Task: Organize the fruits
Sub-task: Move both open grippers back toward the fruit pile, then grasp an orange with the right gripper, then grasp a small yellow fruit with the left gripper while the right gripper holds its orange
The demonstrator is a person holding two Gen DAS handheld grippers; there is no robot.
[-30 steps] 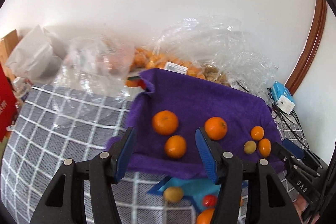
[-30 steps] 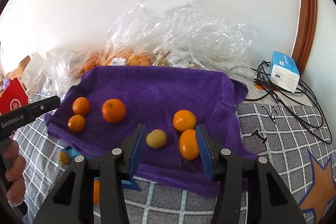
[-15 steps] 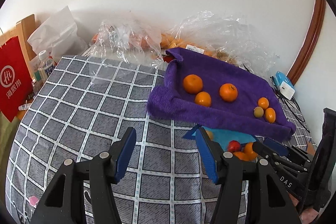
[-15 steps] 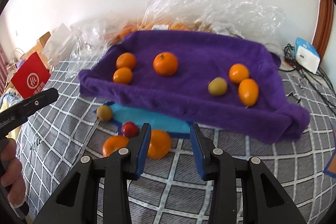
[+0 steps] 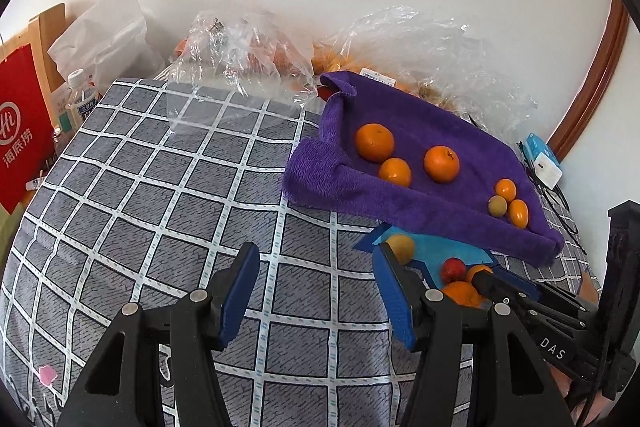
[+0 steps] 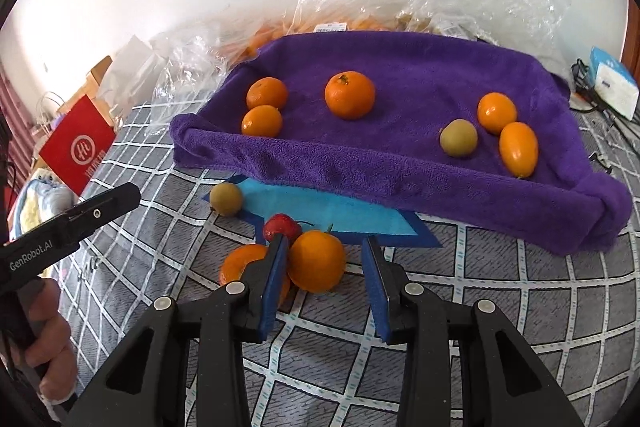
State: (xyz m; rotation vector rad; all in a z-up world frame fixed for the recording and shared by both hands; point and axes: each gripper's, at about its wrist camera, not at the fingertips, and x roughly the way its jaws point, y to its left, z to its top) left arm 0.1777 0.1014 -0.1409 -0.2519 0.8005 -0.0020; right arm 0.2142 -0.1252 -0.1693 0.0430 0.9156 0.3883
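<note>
Orange [image 6: 316, 261] pickup: jaws of my right gripper [image 6: 324, 247], just closing, straddle it, one pad clear; next, complete clamping, then lift.

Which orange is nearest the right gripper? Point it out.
The stemmed orange between the right gripper fingers, beside the red fruit; the rest lie farther.
</note>
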